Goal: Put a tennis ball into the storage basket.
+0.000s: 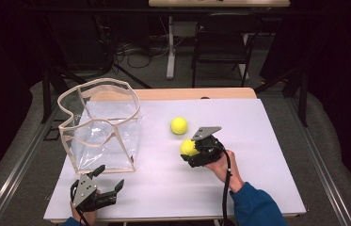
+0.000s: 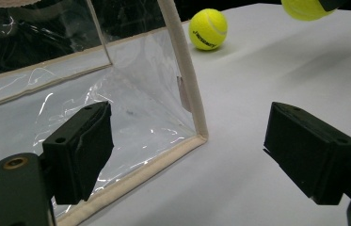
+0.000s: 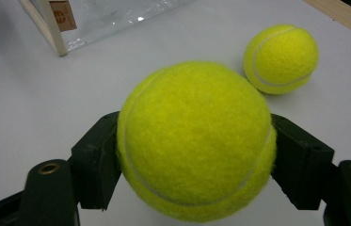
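The right gripper was clamped on a fuzzy yellow-green tennis ball, its two black jaws pressing the ball's sides and holding it clear of the white table top. The left gripper had its jaws standing wide apart with nothing between them, resting low at the near left edge of the table, just in front of the clear plastic bag with cream fabric trim. That bag stood upright with its mouth open and looked empty, so by my reading no ball was yet stowed: one was in the grip, and a second yellow-green tennis ball lay on the table just beyond it. The right hand held its gripper pointed leftward toward the bag, forearm angled in from the lower right.
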A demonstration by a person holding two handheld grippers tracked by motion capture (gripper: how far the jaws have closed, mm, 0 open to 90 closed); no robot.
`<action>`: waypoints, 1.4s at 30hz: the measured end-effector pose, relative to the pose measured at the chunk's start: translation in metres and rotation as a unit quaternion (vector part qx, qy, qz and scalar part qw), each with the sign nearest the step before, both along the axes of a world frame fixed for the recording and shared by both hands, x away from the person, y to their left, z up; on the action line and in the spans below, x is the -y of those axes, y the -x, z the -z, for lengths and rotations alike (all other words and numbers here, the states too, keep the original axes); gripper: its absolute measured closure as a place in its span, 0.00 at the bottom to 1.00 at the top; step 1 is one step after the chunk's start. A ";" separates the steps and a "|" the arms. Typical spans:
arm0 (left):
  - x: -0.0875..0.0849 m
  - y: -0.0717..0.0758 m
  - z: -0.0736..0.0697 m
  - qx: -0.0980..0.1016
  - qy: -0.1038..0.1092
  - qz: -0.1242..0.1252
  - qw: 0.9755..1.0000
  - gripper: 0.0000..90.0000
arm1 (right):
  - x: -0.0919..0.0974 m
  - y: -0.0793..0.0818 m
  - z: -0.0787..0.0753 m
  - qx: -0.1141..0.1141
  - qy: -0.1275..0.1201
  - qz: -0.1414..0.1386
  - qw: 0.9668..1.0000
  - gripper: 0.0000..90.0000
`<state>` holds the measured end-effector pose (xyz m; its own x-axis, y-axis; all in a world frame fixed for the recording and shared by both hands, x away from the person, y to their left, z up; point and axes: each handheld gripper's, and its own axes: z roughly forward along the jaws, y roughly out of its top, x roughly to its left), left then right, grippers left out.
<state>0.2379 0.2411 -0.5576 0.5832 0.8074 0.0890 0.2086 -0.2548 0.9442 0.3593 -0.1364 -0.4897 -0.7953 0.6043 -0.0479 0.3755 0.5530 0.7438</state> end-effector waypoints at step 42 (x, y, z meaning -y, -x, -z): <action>0.002 0.000 0.000 -0.002 -0.004 0.004 1.000 0.18 | -0.035 -0.015 -0.014 -0.003 0.017 -0.045 0.999 0.29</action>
